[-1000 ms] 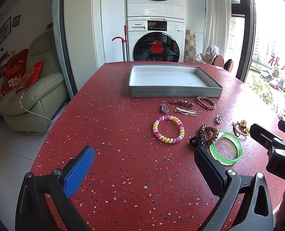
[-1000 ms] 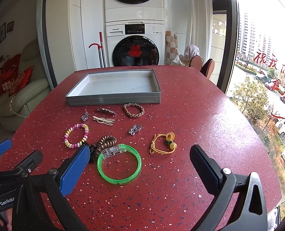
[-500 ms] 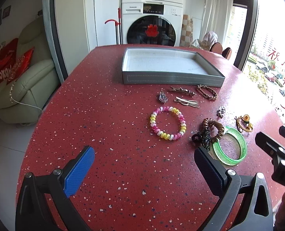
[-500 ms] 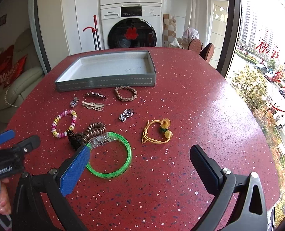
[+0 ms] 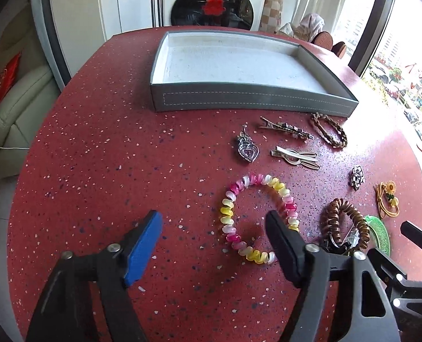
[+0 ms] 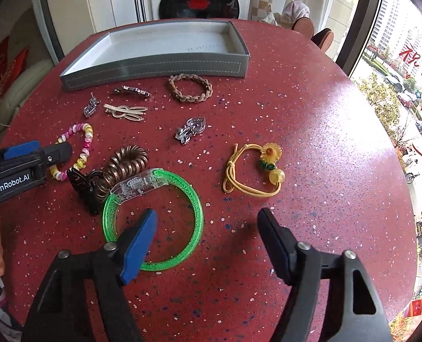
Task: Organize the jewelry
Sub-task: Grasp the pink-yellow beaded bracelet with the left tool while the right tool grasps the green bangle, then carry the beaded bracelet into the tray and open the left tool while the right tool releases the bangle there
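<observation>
Both grippers, left [image 5: 213, 225] and right [image 6: 206, 222], low in frame, have just been closing, still apart, gripping nothing; green bangle [image 6: 196, 213] between the right's fingers.

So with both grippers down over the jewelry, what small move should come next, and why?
Probably lower the left gripper and close on the pink-and-yellow bracelet: its jaws, just narrowing, straddle that ring's near-left arc without pressing, and the grey tray holds nothing yet.

The counter [image 6: 310, 119] is glossy red speckled stone. Ahead of the fingers, the tray [image 5: 239, 102] has matt grey stitched walls. Between the right fingers, the bangle [image 6: 195, 228] is translucent green plastic. The clips [image 5: 293, 158] beyond the left fingers look like shiny metal.
</observation>
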